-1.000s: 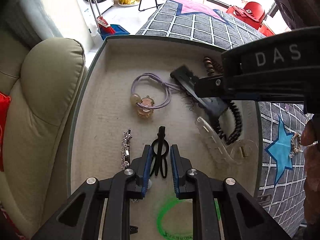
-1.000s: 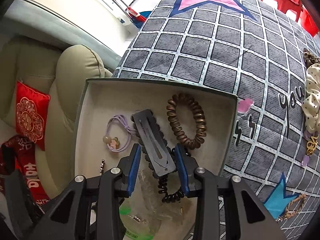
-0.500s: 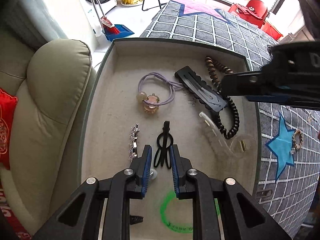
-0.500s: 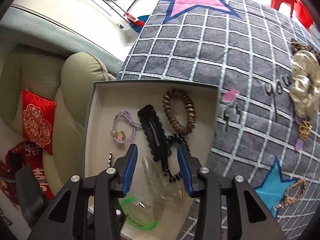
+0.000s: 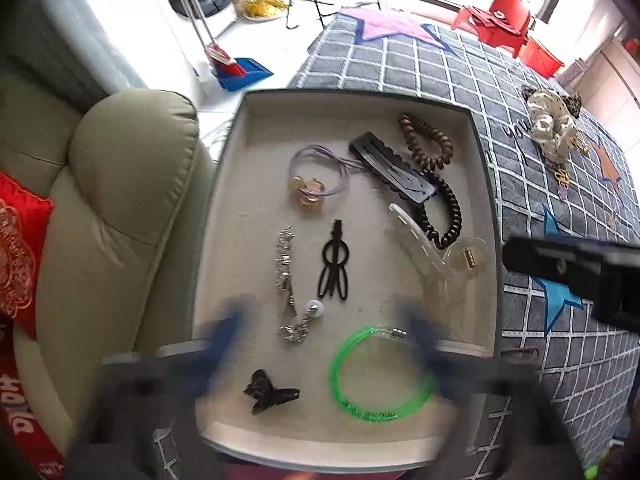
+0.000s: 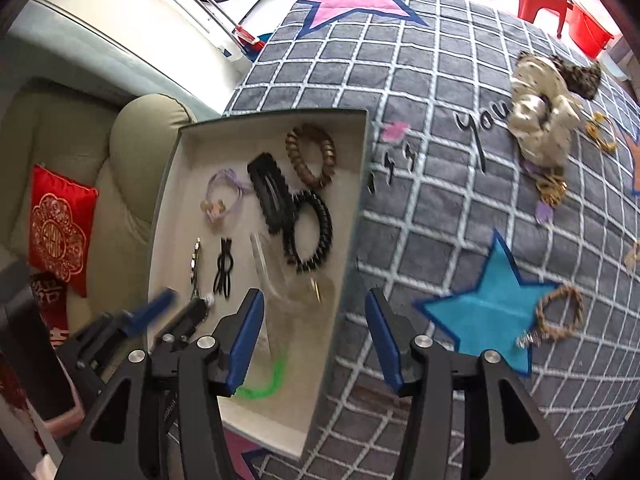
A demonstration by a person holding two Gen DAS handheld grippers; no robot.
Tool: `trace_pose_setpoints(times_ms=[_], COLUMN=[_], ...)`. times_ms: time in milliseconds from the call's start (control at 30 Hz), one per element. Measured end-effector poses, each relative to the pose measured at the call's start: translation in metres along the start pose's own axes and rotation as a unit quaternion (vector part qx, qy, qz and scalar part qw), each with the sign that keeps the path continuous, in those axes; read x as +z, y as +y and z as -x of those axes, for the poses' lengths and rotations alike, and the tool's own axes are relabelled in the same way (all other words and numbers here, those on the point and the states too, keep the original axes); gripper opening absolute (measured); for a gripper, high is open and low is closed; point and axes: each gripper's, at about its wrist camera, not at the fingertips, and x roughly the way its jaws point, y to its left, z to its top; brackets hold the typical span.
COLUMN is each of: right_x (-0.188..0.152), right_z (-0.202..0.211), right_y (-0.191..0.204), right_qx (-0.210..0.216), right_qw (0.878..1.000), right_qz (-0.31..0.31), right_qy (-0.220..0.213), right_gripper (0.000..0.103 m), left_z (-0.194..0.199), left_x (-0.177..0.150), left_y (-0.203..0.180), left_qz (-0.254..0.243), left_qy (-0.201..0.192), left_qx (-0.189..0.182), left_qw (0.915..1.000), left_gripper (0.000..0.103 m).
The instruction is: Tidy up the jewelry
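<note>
1. Grey checked blanket (image 6: 420,92) with white grid lines, pink star (image 6: 356,4) at far end, blue star (image 6: 492,304) nearer.
2. Shallow tray (image 5: 236,168) resting at blanket's left edge, beside beige sofa arm.
3. Cream scrunchie (image 6: 540,120) far right on blanket, touching a dark furry one (image 6: 576,72).
4. Braided bracelet (image 6: 560,312) lying on blue star's right point.
5. Gold trinkets (image 6: 554,190) just below cream scrunchie; detail unclear.

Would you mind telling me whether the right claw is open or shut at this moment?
Open. In the right wrist view, the right claw has its blue-padded fingers spread wide apart, with nothing gripped, straddling the right wall of the shallow beige tray.
</note>
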Motion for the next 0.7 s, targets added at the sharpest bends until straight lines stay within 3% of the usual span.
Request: trace_pose_setpoints(times_ms=[400,467,533,700], right_x=[-0.033,-0.038,-0.044,-0.062], right_z=[0.017,0.020,0.023,0.036], right_y=[-0.004,-0.003,-0.002,0.001], right_qx=[-0.020,-0.023,-0.022,-0.028], right_qw=[1.000,1.000,1.000,0.999], right_qz=[-0.002,0.003,0.006,0.016], right_qy=[0.006,0.013,0.017,0.022], right_gripper=[0.062,0.067,0.079,0.081], left_z=[0.021,0.023,0.029,0.053], left_x=[-0.020,-0.026,-0.034,-0.050], left_y=[0.012,0.017,0.022,0.028], left_qz=[0.034,0.048,0.054,0.058], left_qy=[0.005,0.017,0.021,0.015], left_qx=[0.018,0.011,0.020,0.026], left_qw=[0.9992,0.9986,0.9981,0.9979], left_gripper=[0.103,0.103,0.103,0.103])
